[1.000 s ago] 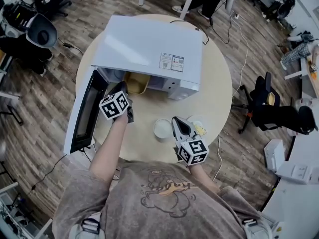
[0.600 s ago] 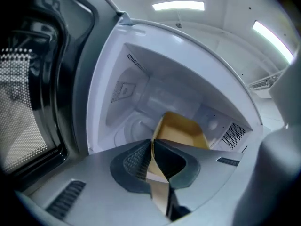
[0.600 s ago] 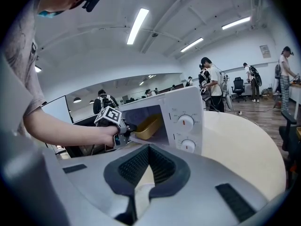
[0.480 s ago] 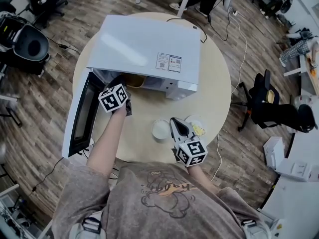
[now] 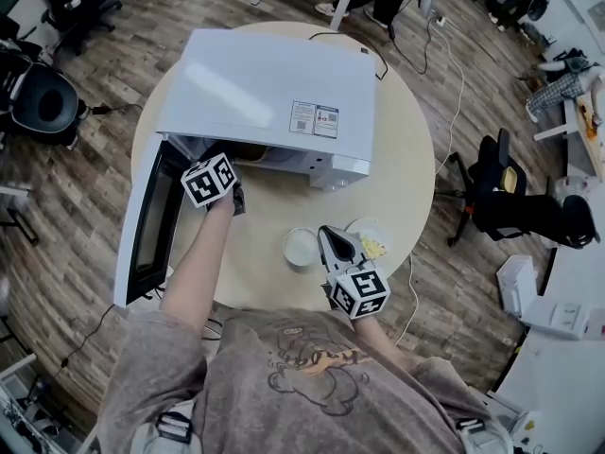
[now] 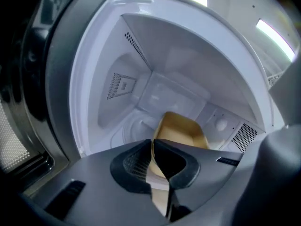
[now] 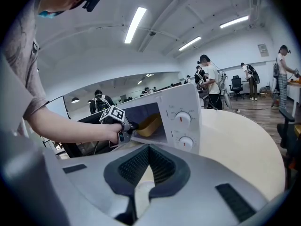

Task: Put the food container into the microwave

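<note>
At the left edge of the round table [image 5: 408, 164], the microwave's door [image 5: 142, 223] stands swung wide open, its dark window facing the cavity. Just right of the door, the left gripper [image 5: 233, 164] reaches into the opening, with its marker cube outside and the person's bare forearm [image 5: 200, 263] behind it. Its own view shows the jaws pinching the near rim of the yellow food container [image 6: 181, 132], which is inside the white cavity, past the door frame. Whether its base rests on the cavity floor cannot be told. The right gripper's view shows the same thing from the side: the left gripper [image 7: 130, 125] at the mouth of the microwave [image 7: 181, 119], with the container [image 7: 149, 125] tilted in the opening beside the two dials. From above, the microwave [image 5: 274, 88] is a white box covering much of the table's far half, with its cord trailing off the back. In front of it, near the table's front edge, lies a white round dish [image 5: 301, 246]. Just beside that dish, the right gripper [image 5: 328, 236] hovers with its jaws pressed together on nothing. To its right sits a small plate [image 5: 371, 242] with something yellow on it. Well off to the right, a black chair [image 5: 515, 211] stands on the wooden floor.
</note>
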The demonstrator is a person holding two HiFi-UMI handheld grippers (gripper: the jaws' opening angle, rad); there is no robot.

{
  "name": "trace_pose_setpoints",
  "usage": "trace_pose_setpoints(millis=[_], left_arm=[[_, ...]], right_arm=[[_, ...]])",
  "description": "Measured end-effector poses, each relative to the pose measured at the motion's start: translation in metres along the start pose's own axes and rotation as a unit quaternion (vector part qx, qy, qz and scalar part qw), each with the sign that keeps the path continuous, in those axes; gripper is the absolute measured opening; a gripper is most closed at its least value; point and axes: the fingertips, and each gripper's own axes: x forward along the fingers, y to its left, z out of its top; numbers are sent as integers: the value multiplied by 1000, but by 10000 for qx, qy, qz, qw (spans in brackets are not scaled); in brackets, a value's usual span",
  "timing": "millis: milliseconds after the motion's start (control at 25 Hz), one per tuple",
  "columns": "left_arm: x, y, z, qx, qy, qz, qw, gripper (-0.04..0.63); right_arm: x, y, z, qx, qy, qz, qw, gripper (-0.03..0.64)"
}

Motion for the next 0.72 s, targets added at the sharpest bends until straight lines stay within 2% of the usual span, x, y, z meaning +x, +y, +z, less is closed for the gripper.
trace_pose_setpoints(millis=[720], left_arm=[[8, -12, 2, 52, 62, -144, 9999, 44]], right_arm=[[1, -1, -5, 49, 60, -21, 10000, 2]])
